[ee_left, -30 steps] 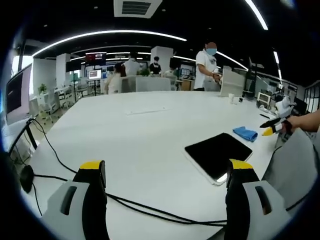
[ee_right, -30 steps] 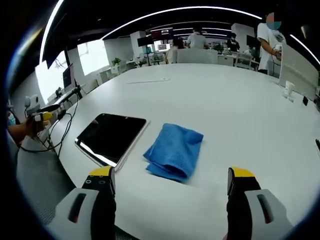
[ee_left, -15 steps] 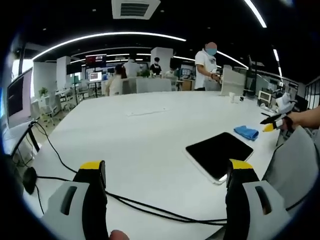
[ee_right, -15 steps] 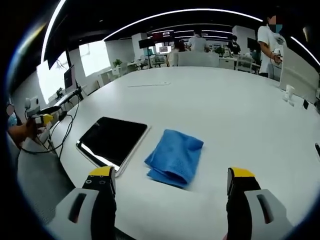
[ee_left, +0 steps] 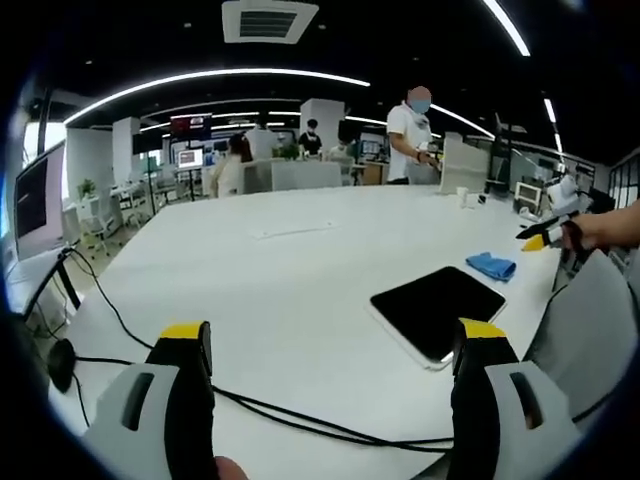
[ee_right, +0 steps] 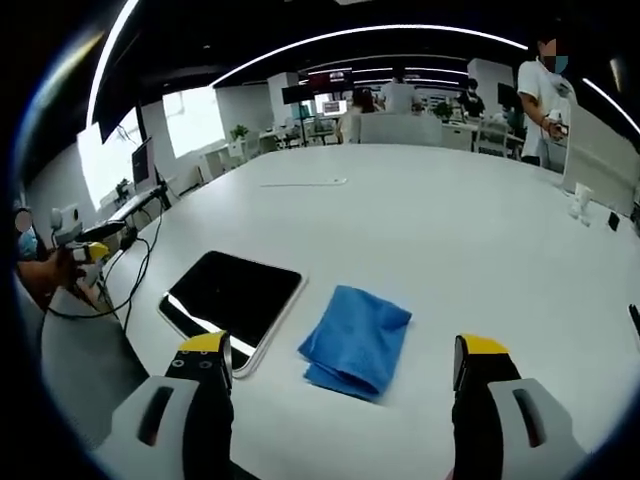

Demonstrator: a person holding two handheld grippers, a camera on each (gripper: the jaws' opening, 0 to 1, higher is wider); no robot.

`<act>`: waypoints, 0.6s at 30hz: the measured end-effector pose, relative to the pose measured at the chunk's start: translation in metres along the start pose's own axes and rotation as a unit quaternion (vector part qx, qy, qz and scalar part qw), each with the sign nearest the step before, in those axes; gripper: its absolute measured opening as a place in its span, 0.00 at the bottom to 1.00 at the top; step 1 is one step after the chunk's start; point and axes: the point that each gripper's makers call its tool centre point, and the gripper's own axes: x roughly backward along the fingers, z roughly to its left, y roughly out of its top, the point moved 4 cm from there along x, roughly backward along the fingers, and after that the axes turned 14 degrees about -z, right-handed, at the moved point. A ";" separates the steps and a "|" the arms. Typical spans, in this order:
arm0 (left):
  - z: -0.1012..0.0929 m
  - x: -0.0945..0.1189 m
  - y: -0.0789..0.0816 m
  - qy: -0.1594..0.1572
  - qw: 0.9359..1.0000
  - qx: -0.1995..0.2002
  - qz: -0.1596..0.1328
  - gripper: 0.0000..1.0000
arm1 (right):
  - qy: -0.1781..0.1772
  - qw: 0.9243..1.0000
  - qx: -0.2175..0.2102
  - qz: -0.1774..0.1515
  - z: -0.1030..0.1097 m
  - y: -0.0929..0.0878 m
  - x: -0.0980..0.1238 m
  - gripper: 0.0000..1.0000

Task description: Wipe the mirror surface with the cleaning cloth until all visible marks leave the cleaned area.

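On the wide white counter [ee_right: 420,210], the flat dark rectangular mirror with a pale rim [ee_right: 232,300] lies just beside the crumpled blue cleaning cloth [ee_right: 357,340], the 2 not quite touching. The right tool [ee_right: 338,365] hovers above them, jaws spread and empty. The left tool [ee_left: 335,350] is also spread wide, holding nothing, near a black cable [ee_left: 300,422] with the mirror [ee_left: 437,310] and cloth [ee_left: 490,266] beyond.

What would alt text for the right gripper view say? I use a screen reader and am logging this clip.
The open right gripper hovers over a white table, its jaws apart and empty. A folded blue cleaning cloth lies between them, a dark flat mirror beside it. Far off, the left gripper shows in a person's hand.
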 end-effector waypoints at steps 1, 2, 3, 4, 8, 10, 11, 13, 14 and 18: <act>0.000 0.000 0.002 0.001 1.000 -0.002 -0.005 0.99 | 0.000 1.000 0.001 0.000 0.001 0.001 0.000 0.91; 0.000 0.000 0.005 0.001 1.000 -0.009 -0.016 0.99 | 0.001 1.000 0.001 -0.001 0.002 0.003 0.001 0.91; 0.000 -0.001 0.007 -0.005 1.000 -0.017 -0.026 0.99 | 0.001 1.000 0.002 -0.001 0.002 0.003 0.001 0.91; -0.001 -0.001 0.007 -0.002 1.000 -0.011 -0.026 0.99 | 0.000 1.000 0.003 -0.001 0.002 0.003 0.001 0.91; 0.001 -0.002 0.013 0.003 0.999 -0.018 -0.045 0.99 | -0.002 1.000 0.004 -0.001 0.000 0.005 0.001 0.91; 0.003 -0.002 0.013 0.007 0.999 -0.016 -0.044 0.99 | -0.003 1.000 0.004 -0.002 0.000 0.005 0.001 0.91; 0.003 -0.002 0.013 0.008 0.999 -0.018 -0.044 0.99 | -0.004 1.000 0.004 -0.002 -0.001 0.006 0.001 0.91; 0.004 -0.002 0.015 0.011 0.998 -0.020 -0.052 0.99 | -0.005 1.000 0.005 -0.005 -0.001 0.008 0.001 0.91; 0.005 -0.002 0.013 0.012 0.999 -0.017 -0.047 0.99 | -0.006 1.000 0.005 -0.007 -0.001 0.009 0.002 0.91; 0.007 -0.001 0.013 0.015 0.999 -0.012 -0.051 0.99 | -0.011 1.000 -0.002 -0.009 0.000 0.014 0.004 0.91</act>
